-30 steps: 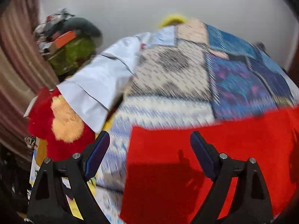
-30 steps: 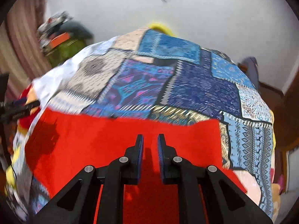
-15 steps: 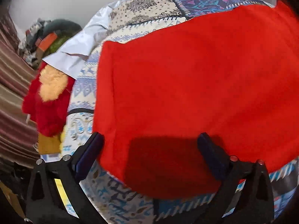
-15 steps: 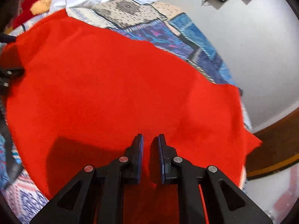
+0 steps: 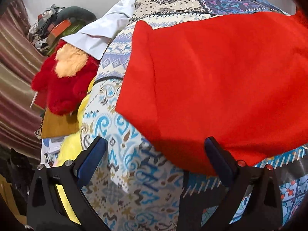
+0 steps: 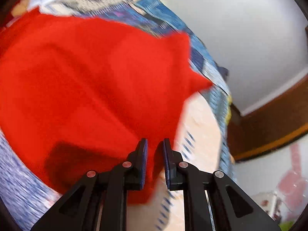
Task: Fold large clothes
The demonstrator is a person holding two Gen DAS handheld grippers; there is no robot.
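A large red cloth (image 5: 221,80) lies spread on a bed with a patterned patchwork cover (image 5: 119,173). In the left wrist view my left gripper (image 5: 154,154) is wide open and empty, hovering over the cloth's near left edge. In the right wrist view my right gripper (image 6: 155,159) has its jaws close together, with a fold of the red cloth (image 6: 86,80) between the pads near its right edge. The right wrist view is blurred by motion.
A white garment (image 5: 100,32) and a red furry item (image 5: 63,80) lie at the bed's left side. A pile of clutter (image 5: 57,27) and a striped curtain (image 5: 13,61) stand beyond. A white wall (image 6: 250,28) and a brown wooden frame (image 6: 269,119) are on the right.
The left gripper has pulled back and left, so the red cloth now lies further right. The right gripper has swung right along the cloth's edge, still pinching it.
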